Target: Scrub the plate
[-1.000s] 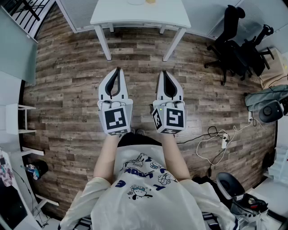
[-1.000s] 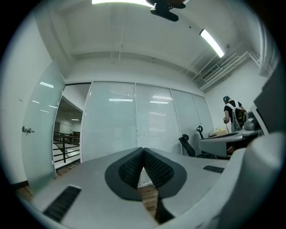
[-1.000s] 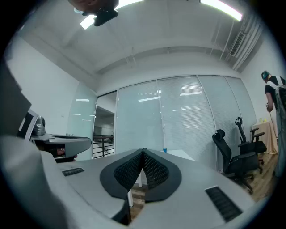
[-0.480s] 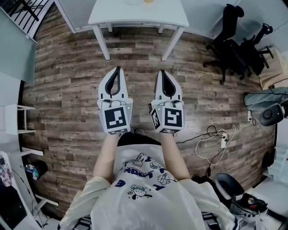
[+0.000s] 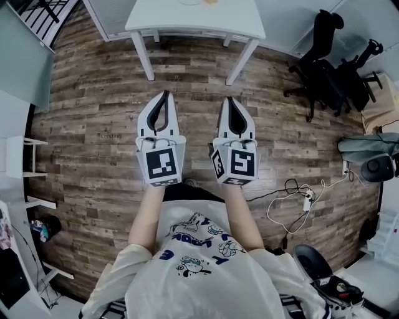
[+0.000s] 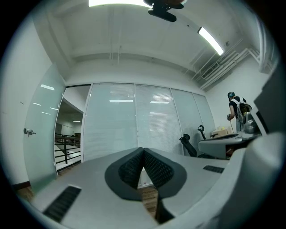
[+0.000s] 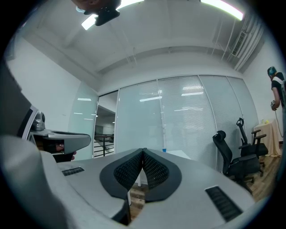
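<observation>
Near: two white handheld grippers with black pads, level above the wood-plank floor (image 5: 93,124). Left gripper (image 5: 164,95) clenched, empty. Right gripper (image 5: 229,99) likewise. Far: one white table (image 5: 187,22); on it a pale round thing (image 5: 189,2), possibly the plate, cropped. Neither gripper has shifted since earlier.

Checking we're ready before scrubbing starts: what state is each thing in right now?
left gripper: shut, empty, held level.
right gripper: shut, empty, held level.
white table: upright, ahead of both grippers, untouched.
office chairs: upright, unoccupied.
glass door: swung open.
</observation>
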